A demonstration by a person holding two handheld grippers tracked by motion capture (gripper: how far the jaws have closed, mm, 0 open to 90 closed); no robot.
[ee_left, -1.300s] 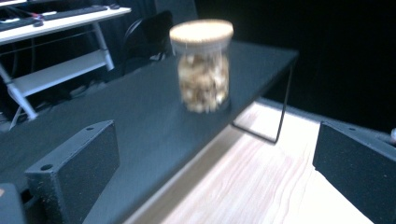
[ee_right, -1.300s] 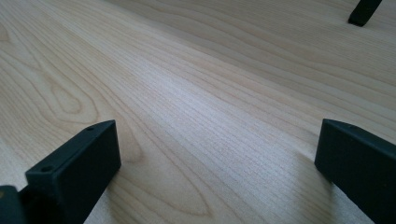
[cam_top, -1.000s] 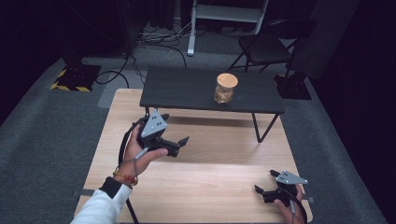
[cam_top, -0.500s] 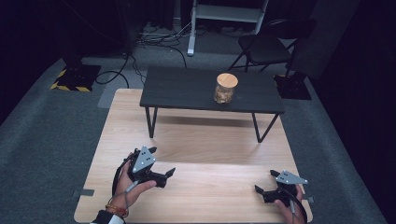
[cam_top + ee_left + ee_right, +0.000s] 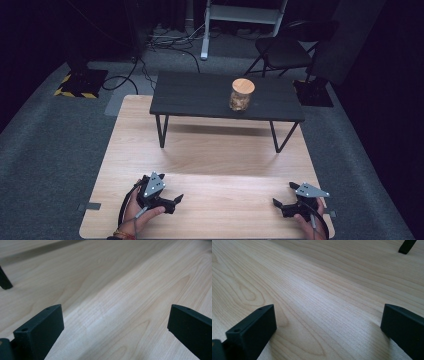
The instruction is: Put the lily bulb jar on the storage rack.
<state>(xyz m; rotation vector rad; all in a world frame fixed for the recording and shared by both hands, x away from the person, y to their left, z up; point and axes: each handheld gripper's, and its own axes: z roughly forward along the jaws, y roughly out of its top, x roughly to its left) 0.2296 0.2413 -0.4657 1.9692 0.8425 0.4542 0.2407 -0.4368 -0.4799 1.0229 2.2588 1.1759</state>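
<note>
The jar [image 5: 241, 95] stands upright on the small black table [image 5: 200, 95], toward its right half, well apart from both grippers. It is a short round glass jar with a flat, pale wooden lid, and something light brown and lumpy fills its lower part; what that filling is cannot be made out from the high view. The black table has a matte, planked top and thin dark legs, and it rests on the far part of a wide wooden board [image 5: 210, 150] with a smooth, pale surface and long, flowing grain lines.

The left gripper [image 5: 172, 200] lies low at the near left of the board in the person's left hand [image 5: 142, 212], a grey three-cornered plate on its top. In the left gripper view its two black, blocky jaws stand far apart with nothing but bare wood between them; they grasp nothing. One black table foot [image 5: 5, 281] shows at the left edge of that view, cut off at the top.

The right gripper [image 5: 280, 205] sits at the near right of the board in the right hand [image 5: 310, 220], also topped with a grey plate. In the right gripper view its jaws are spread just as wide over the grain, released and empty, close above the wood. Another table foot [image 5: 407, 246] is cut off at the top right corner there.

Both hands are partly cut off by the bottom edge of the high view
</note>
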